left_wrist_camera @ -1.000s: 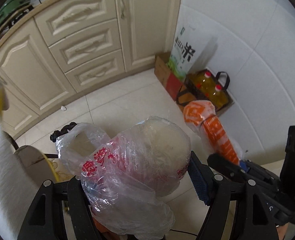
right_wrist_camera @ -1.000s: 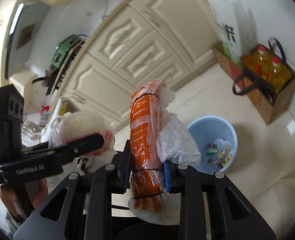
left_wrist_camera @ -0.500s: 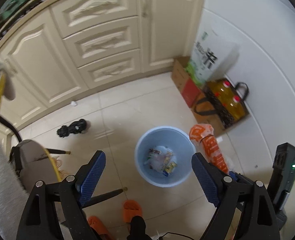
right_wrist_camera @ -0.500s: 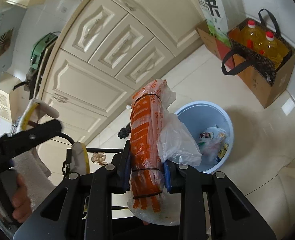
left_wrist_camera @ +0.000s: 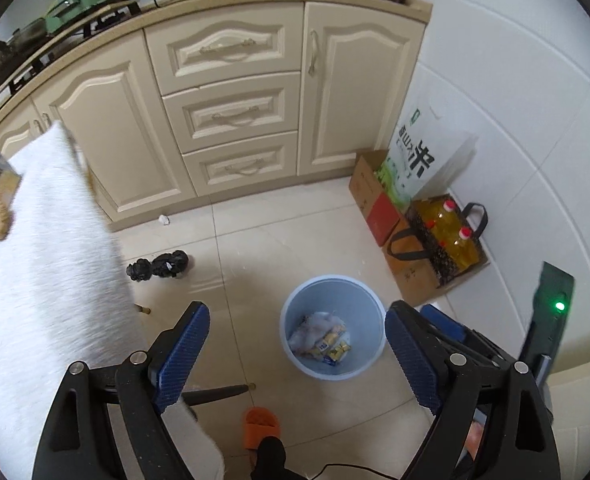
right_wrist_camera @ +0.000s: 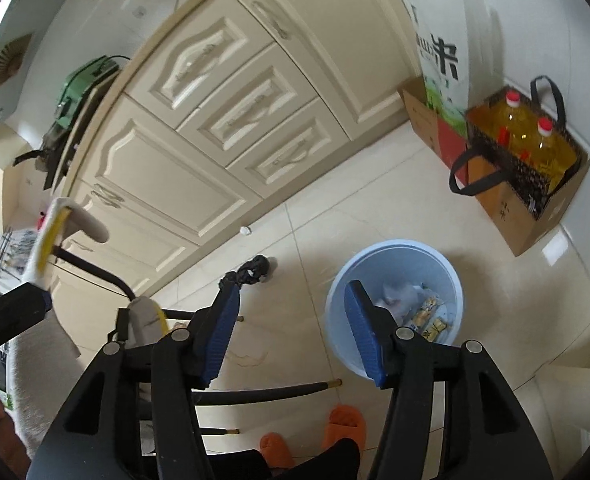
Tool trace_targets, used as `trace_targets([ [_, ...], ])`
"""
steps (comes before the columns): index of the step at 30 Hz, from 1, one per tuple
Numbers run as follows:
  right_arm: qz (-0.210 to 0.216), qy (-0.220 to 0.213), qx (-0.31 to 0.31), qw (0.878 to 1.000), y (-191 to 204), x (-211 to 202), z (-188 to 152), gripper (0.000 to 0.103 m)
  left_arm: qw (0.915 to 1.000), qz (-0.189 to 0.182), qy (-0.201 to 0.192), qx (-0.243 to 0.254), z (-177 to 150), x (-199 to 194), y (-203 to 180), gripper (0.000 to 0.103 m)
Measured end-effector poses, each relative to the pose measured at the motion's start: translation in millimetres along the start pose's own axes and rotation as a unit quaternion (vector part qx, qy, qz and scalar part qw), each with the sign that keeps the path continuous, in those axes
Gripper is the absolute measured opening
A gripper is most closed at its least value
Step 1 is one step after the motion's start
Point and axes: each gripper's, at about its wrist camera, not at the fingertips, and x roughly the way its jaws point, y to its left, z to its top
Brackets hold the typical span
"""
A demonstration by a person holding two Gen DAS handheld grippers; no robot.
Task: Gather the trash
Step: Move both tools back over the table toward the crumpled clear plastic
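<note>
Blue bin w/ wrappers inside; both jaws opening, nothing btwn.

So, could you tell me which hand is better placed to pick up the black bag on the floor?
Probably the right. Both tools are opening with nothing between them, but the bag lies just past the left finger of the right tool, and well off to the side of the left tool.

Left gripper jaws opening wide, empty — right gripper jaws opening, empty, both angled downward
</note>
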Motion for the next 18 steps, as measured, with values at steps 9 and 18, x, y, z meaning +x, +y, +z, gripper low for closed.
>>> trace_targets([
  [9, 0.012, -0.046, -0.080, 0.996, 91.1, -77.2, -14.7, 0.082, 0.9961, -0.025, -0.081, -0.023, -34.2, -121.8, 43.8, 0.089],
  [18, 0.051, -0.072, -0.194, 0.977, 230.9, -119.0, -31.4, 0.101, 0.9796, 0.016, -0.193, -0.056, -93.6, -239.6, 152.5, 0.100],
])
